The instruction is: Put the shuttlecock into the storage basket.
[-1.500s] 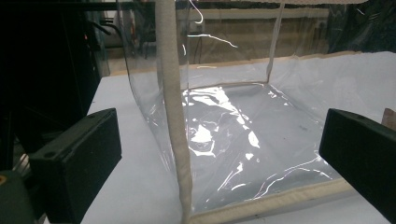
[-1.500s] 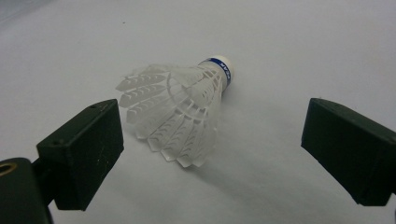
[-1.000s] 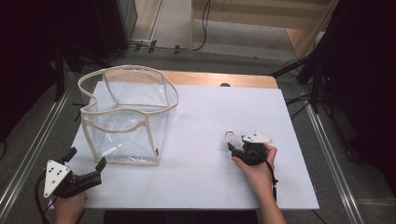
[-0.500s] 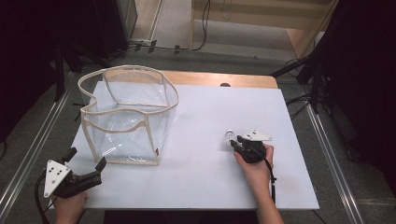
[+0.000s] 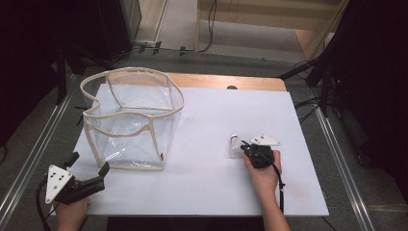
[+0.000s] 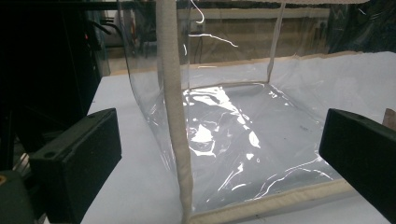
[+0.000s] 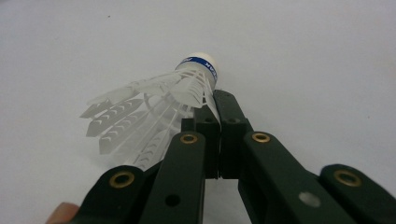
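Right claw, jaws pressed together on the skirt edge of a white shuttlecock with a blue band at its cork. In the high view the right claw sits on the white desk, well to the right of the clear bag, with the shuttlecock lying on the sheet at its tip, on the side towards the bag. The shuttlecock's long axis runs roughly in line with the jaws, cork pointing away from the hand and skirt fanning back beside the jaws; whether it is lifted clear of the desk cannot be told.

Left claw, jaws spread wide and holding nothing, just beside the near left corner of the bag. In the left gripper view the bag's cream-trimmed corner seam stands upright between the two open jaws, the clear wall slanting off to the right behind it.

The bag stands open, mouth upward, with nothing seen inside. Judged from this layout, the shuttlecock is bound for the bag; the right claw carries it, and the bag's mouth lies leftward and away from the person, while the left claw is the nearer one for steadying the bag.
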{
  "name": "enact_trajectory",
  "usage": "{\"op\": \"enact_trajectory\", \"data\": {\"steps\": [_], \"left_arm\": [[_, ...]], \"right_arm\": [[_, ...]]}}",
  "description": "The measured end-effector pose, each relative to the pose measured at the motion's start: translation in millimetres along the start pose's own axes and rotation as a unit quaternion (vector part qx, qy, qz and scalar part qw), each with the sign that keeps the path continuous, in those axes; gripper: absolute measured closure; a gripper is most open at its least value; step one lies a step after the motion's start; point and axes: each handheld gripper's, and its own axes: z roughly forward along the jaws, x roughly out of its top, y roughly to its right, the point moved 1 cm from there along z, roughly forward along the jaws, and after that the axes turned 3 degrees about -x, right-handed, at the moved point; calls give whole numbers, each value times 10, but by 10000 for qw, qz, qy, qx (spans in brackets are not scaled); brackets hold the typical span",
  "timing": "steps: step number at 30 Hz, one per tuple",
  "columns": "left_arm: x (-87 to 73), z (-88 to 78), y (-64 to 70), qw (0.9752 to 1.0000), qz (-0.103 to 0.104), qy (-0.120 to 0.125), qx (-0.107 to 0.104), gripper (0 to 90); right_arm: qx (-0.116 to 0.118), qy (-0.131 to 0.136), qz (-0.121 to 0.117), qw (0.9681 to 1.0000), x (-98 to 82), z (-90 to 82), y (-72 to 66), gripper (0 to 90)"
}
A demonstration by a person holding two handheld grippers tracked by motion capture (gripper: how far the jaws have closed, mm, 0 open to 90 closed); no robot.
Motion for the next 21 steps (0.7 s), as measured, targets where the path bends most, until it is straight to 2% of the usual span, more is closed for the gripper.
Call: {"op": "enact_trajectory", "data": {"steps": [10, 21], "left_arm": [[0, 0, 1, 10000, 10, -4, 1, 0], [0, 0, 2, 10000, 10, 0, 1, 0]], "right_arm": [[118, 165, 86, 9998, 35, -64, 4, 868], [219, 409, 16, 9989, 191, -189, -34, 867]]}}
